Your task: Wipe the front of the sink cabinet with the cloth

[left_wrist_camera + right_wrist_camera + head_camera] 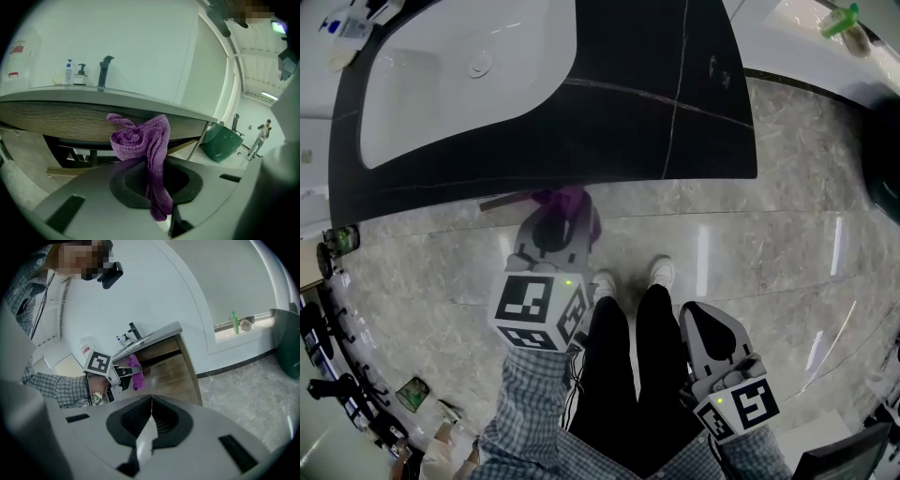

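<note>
Grey floor (pixel 787 234) spreads below; the left gripper (pixel 551 239) clamps the purple cloth (pixel 140 140) just before the wooden cabinet front (pixel 56 123), and the right gripper (pixel 150 416) hangs clenched and empty. Bunched and dangling, the cloth may slip out under pressure or wipe only a thin strip.

Knit cloth (pixel 140 140) rough, fuzzy; cabinet front (pixel 56 123) matt wood grain; floor (pixel 787 234) glossy veined stone.

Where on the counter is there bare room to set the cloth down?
The dark counter right of the basin looks bare up to its edge. The far corner left of the basin is crowded with bottles.
</note>
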Demonstrator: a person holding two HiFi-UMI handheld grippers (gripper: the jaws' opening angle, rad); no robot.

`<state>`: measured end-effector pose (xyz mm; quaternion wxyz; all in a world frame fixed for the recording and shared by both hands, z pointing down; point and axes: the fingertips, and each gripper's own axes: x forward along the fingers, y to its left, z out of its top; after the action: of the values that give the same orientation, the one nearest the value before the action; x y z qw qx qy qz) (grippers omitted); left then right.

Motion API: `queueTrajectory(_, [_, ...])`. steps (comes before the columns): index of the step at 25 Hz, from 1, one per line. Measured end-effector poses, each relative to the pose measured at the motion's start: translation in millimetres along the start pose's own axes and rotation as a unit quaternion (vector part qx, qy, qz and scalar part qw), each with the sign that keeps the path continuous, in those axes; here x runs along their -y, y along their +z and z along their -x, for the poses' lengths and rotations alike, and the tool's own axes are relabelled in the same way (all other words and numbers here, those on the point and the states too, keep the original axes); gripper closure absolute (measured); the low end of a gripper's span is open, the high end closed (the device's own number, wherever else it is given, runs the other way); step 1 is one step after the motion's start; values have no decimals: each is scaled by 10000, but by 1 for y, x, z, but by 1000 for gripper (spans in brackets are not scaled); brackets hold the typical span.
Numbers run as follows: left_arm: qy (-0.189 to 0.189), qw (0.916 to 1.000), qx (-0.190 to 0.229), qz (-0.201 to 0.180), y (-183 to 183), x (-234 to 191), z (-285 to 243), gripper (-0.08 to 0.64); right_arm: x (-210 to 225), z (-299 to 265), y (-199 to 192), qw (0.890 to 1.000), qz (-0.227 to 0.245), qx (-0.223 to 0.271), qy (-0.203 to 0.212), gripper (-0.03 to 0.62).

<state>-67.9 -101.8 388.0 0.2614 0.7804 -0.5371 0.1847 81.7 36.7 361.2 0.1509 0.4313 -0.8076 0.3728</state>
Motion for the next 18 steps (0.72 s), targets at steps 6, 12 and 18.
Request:
queueTrajectory(6, [-218, 9997, -15, -63, 2, 23, -12, 506, 17, 9, 1, 9998, -103, 81, -132, 575])
queueTrajectory(12, [-529, 9985, 2, -109, 4, 47, -25, 506, 27, 12, 1, 9996, -186, 124, -174, 575])
queueTrajectory(18, [-808, 9966, 124, 41, 7, 69, -35, 506, 39, 14, 2, 9992, -255, 183, -239, 575])
